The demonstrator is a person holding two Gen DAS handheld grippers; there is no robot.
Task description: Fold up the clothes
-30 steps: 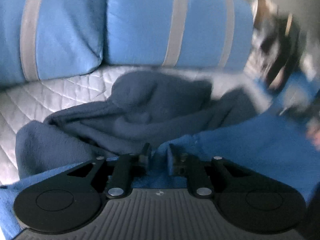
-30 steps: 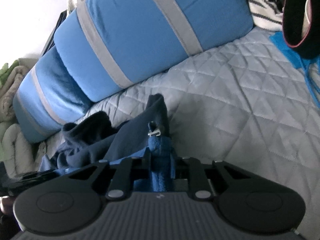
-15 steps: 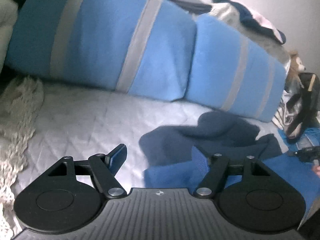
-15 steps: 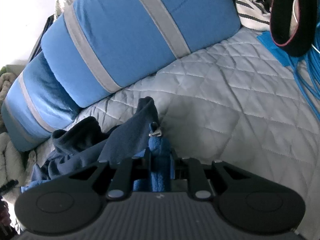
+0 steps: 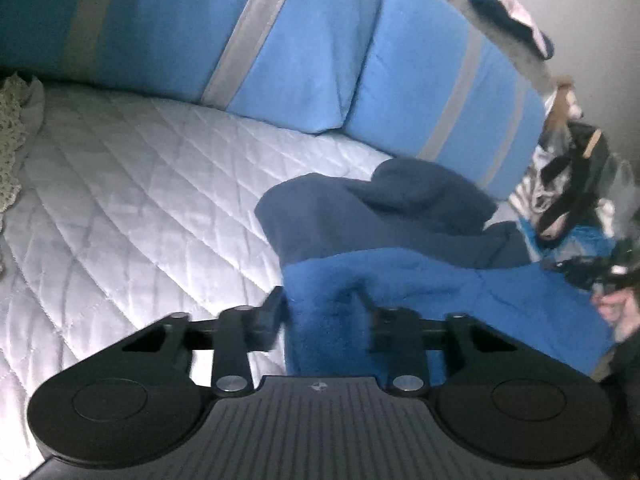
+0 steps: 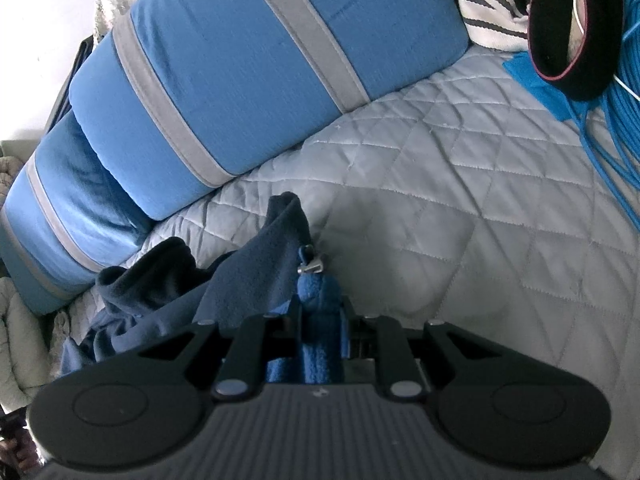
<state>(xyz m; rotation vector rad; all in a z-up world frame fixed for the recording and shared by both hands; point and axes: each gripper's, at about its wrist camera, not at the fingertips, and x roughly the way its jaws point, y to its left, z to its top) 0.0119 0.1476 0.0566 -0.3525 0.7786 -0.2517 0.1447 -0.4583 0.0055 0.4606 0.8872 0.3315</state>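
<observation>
the blue fleece [image 5: 420,280] lies rumpled on the quilted bed [image 5: 140,200], dark hood bunched at 12 o'clock. right gripper [image 6: 320,312] has its jaws clenched on the zipper edge; left gripper [image 5: 320,308] has jaws parted around a bright fold. no tidy fold shows, so folding remains.

Your fleece [image 5: 420,280] is two-tone, navy above bright blue, and lies crumpled on the quilted bed [image 5: 132,216] below the pillows. In the right wrist view its navy part bunches at 9 o'clock, and a metal zipper pull [image 6: 311,266] hangs at centre.
</observation>
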